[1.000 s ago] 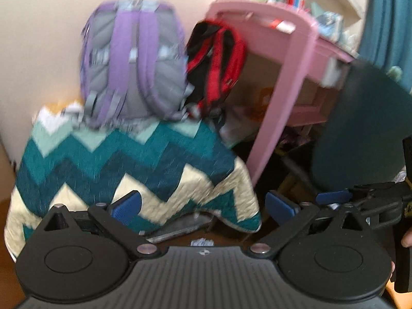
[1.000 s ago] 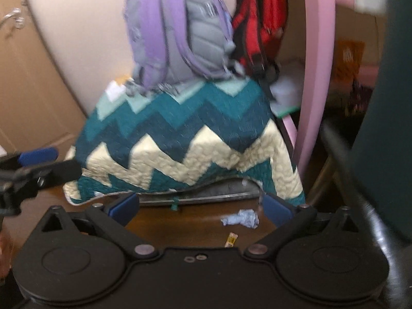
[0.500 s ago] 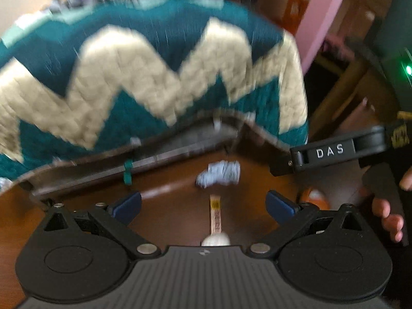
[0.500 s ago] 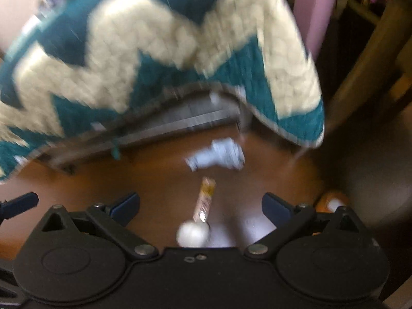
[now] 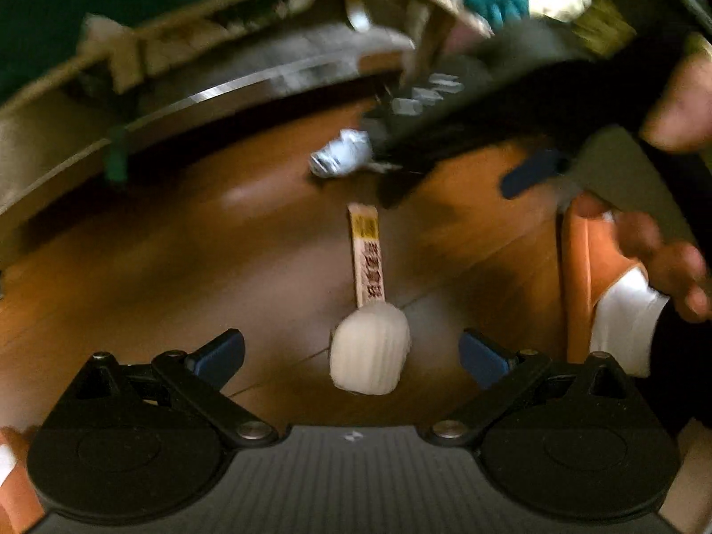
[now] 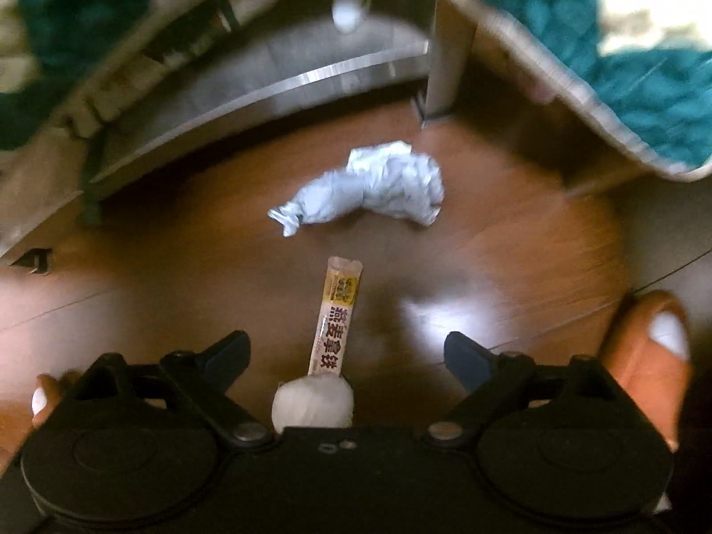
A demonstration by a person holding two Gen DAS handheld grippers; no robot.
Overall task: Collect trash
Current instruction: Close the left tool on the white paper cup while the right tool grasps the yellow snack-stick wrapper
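Three pieces of trash lie on the brown wooden floor. A white paper wad sits between the blue fingertips of my open left gripper. A narrow printed sachet lies just beyond it, and a crumpled pale blue wrapper lies farther off. In the right wrist view the wrapper, the sachet and the wad line up ahead of my open, empty right gripper. The right gripper also shows in the left wrist view, above the wrapper.
A bed frame with a metal rail and a hanging teal and cream quilt borders the far side. An orange slipper with a white sock stands at the right; it also shows in the right wrist view.
Both grippers have dropped toward the floor and tilted down. The backpacks and desk left view; the trash now fills the middle. The right gripper moved over the blue wrapper.
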